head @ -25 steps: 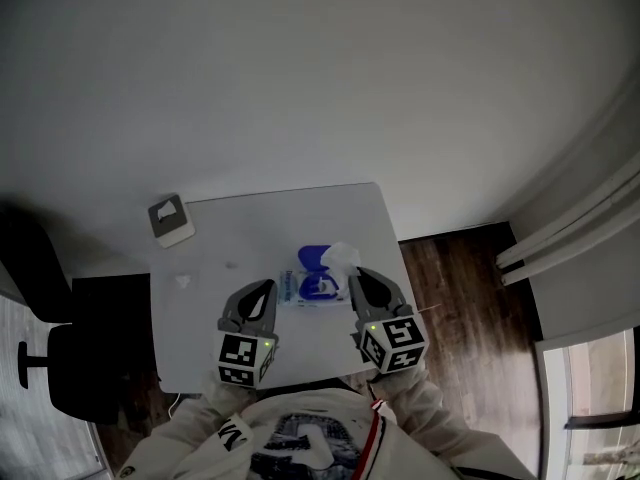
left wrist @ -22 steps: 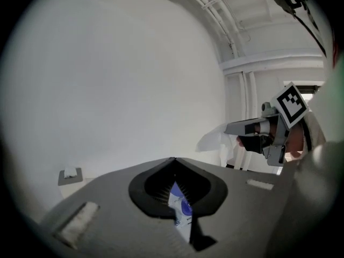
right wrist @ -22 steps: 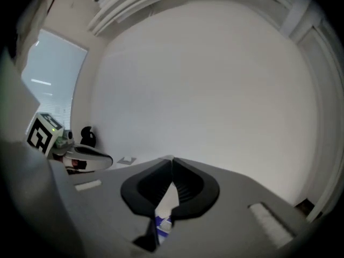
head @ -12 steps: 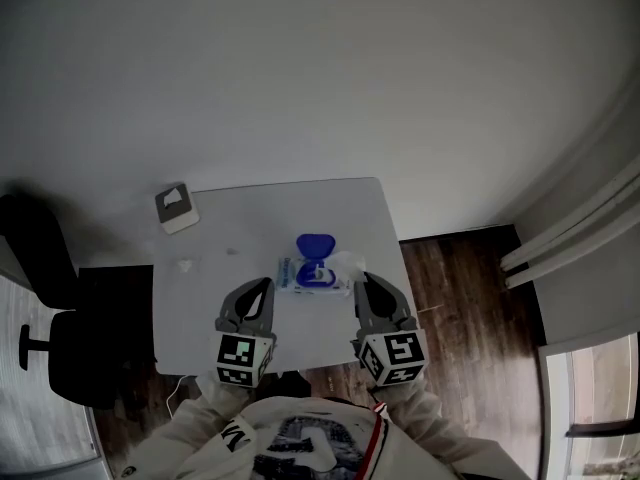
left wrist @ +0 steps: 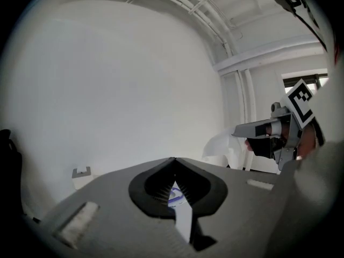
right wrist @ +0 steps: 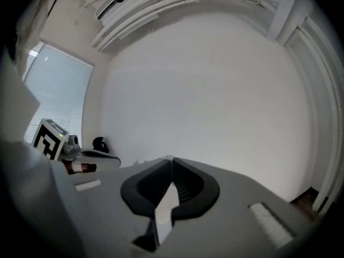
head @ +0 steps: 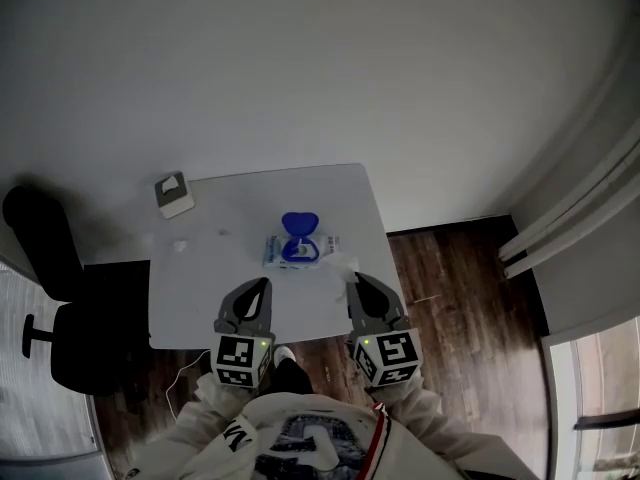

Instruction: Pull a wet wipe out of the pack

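The wet wipe pack point(head: 288, 252) lies on the white table point(head: 210, 298) with its blue lid point(head: 299, 224) flipped up. My right gripper point(head: 352, 280) is shut on a white wet wipe point(head: 344, 266), held in the air just right of the pack and apart from it. In the left gripper view that wipe point(left wrist: 221, 147) hangs from the right gripper's tip point(left wrist: 236, 135). My left gripper point(head: 263, 286) hovers over the table's near part, shut and holding nothing. Through the hollow behind its closed tips point(left wrist: 173, 160) a bit of the pack point(left wrist: 173, 199) shows.
A small white box point(head: 173, 195) stands at the table's far left corner, with a white scrap point(head: 180, 245) near it. A black office chair point(head: 50, 298) stands to the left of the table. Dark wooden floor point(head: 450, 268) lies to the right, and a white wall stands behind.
Both grippers have drawn back from the pack toward the person and risen slightly. The wipe came away from the pack in the right gripper.
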A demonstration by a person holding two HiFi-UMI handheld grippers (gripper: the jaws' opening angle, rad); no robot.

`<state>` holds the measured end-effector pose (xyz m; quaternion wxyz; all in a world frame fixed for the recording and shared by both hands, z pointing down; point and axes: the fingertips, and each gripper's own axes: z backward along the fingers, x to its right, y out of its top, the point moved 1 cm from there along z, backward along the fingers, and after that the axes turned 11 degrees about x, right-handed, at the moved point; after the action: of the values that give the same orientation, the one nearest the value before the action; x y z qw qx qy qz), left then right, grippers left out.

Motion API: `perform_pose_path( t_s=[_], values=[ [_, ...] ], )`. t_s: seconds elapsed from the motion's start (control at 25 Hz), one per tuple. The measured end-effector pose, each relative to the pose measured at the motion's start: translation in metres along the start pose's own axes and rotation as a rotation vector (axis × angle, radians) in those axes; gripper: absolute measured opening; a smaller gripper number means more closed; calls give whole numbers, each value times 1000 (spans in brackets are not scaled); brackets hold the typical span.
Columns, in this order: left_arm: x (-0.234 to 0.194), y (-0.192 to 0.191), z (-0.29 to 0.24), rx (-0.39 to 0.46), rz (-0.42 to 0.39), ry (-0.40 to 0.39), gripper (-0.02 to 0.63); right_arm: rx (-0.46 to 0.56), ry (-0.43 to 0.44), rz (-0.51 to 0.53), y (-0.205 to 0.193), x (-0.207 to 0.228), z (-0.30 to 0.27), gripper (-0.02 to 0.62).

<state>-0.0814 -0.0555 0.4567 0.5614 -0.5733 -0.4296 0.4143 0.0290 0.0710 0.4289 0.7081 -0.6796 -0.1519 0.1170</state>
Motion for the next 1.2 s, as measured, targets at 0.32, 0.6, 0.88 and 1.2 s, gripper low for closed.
perform_pose_path(
  t_s=[0.32, 0.6, 0.88, 1.2],
  values=[
    [50, 8, 34, 18, -20, -10, 5, 9, -3, -26, 3, 0, 59, 6],
    [73, 19, 70, 16, -61, 18, 5, 17, 12, -49, 7, -10, 89, 6],
    [74, 23, 97, 3, -70, 32, 5, 29, 35, -81, 16, -32, 98, 6],
    [55, 26, 120, 24, -55, 19, 5, 10, 16, -86, 13, -66, 98, 8]
  ],
)
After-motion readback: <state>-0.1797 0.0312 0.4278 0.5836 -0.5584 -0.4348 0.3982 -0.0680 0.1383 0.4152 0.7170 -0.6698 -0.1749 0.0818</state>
